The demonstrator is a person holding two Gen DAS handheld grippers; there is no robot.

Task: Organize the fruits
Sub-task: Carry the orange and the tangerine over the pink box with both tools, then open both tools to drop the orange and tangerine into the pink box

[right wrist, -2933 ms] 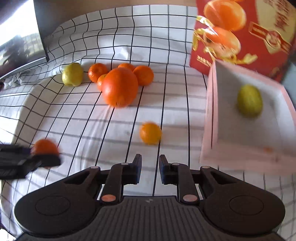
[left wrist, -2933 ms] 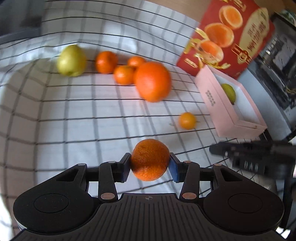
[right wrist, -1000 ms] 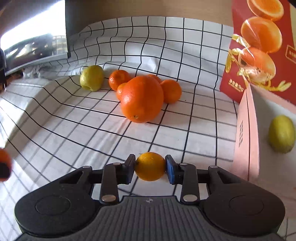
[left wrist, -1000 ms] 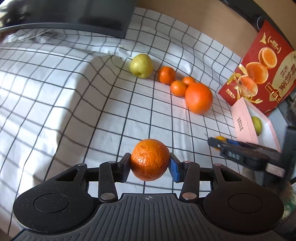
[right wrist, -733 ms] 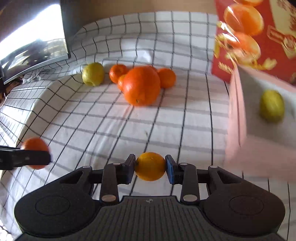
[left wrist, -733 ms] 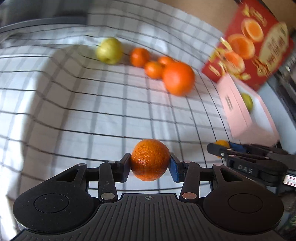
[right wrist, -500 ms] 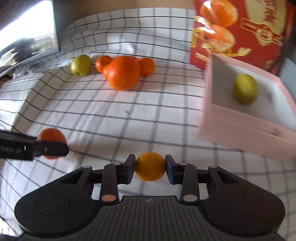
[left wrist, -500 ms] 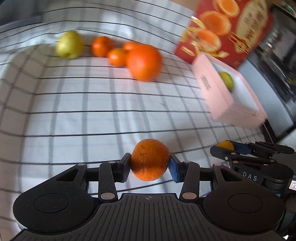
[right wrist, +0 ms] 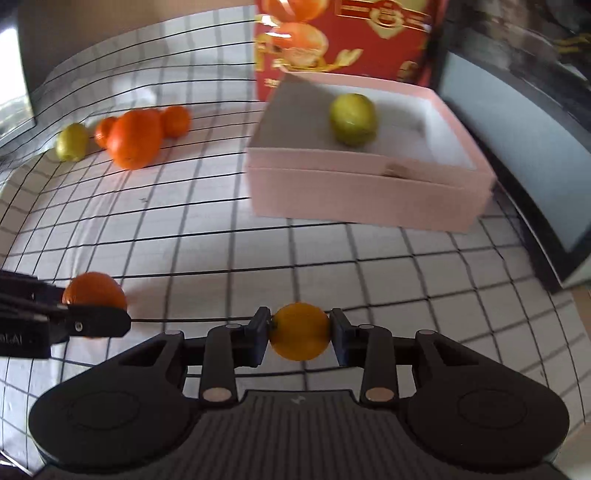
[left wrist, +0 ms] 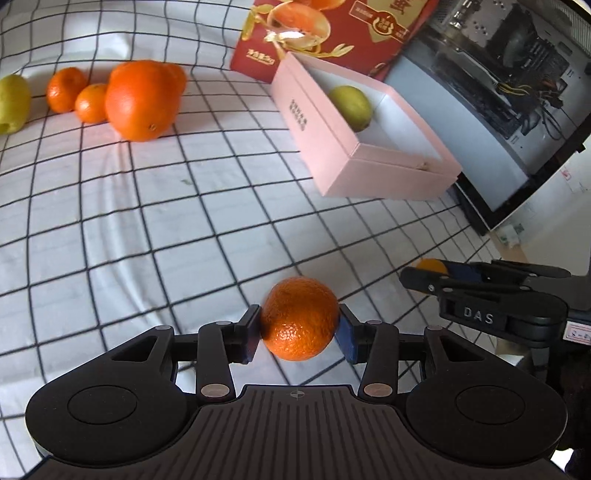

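Note:
My left gripper (left wrist: 299, 330) is shut on a mandarin (left wrist: 300, 317), held above the checked cloth. My right gripper (right wrist: 299, 334) is shut on a small yellow-orange citrus (right wrist: 299, 331). Each gripper shows at the edge of the other's view: the right gripper (left wrist: 430, 271) low at the right, the left gripper (right wrist: 96, 306) low at the left. Ahead stands an open pink box (left wrist: 399, 173) (right wrist: 369, 199) with one green fruit (left wrist: 351, 108) (right wrist: 353, 119) inside. At the far left lie a large orange (left wrist: 140, 100) (right wrist: 136, 138), small mandarins (left wrist: 65, 94) and a green fruit (right wrist: 71, 146).
A red printed carton (left wrist: 332, 33) (right wrist: 343, 40) stands behind the pink box. To the box's right is a dark monitor or glass panel (left wrist: 491, 122) near the table edge. The checked cloth (left wrist: 166, 221) covers the table between the fruit group and the box.
Both grippers have swung right toward the pink box with their fruit still gripped. The box now lies nearer and more central in both views, and the fruit pile has slid to the left.

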